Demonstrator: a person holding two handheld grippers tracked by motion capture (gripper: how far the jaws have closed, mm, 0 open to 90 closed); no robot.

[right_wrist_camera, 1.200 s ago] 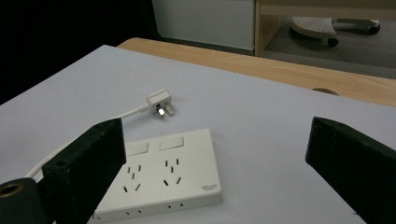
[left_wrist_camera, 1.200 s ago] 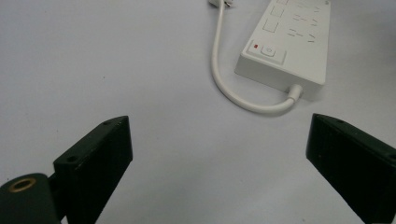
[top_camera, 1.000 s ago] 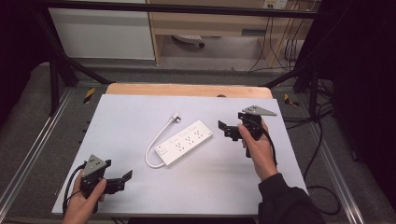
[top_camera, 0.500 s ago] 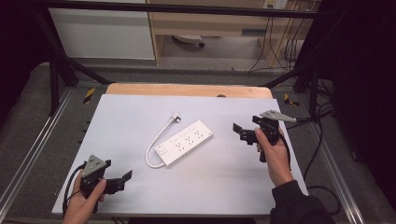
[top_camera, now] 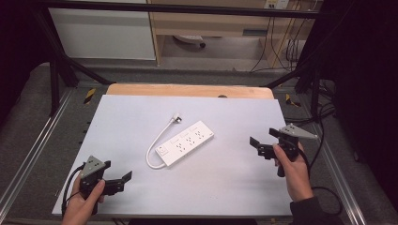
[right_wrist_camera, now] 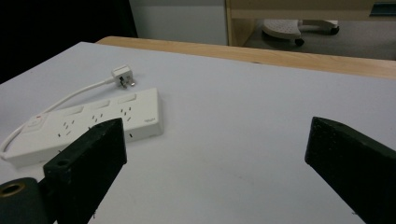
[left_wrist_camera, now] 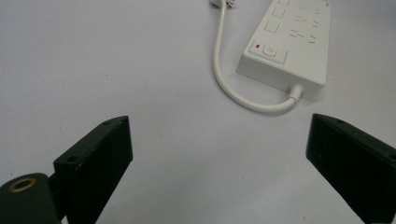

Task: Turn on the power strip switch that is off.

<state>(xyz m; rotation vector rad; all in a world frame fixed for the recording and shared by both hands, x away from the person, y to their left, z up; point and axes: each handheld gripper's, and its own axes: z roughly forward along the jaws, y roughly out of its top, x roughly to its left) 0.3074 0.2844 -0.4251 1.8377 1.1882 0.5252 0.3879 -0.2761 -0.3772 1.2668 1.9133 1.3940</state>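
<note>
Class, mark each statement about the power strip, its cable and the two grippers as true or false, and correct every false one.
1. The power strip lies flat on the table, between the two grippers. True.
2. The left gripper is clamped on the cable. False: its jaws stand wide apart over bare table, short of the cable.
3. The plug rests on the table, connected to nothing. True.
4. The right gripper holds the power strip. False: it is open and empty, off to the strip's right.
5. The strip's switch sits at the end where the cable leaves it. True.
</note>
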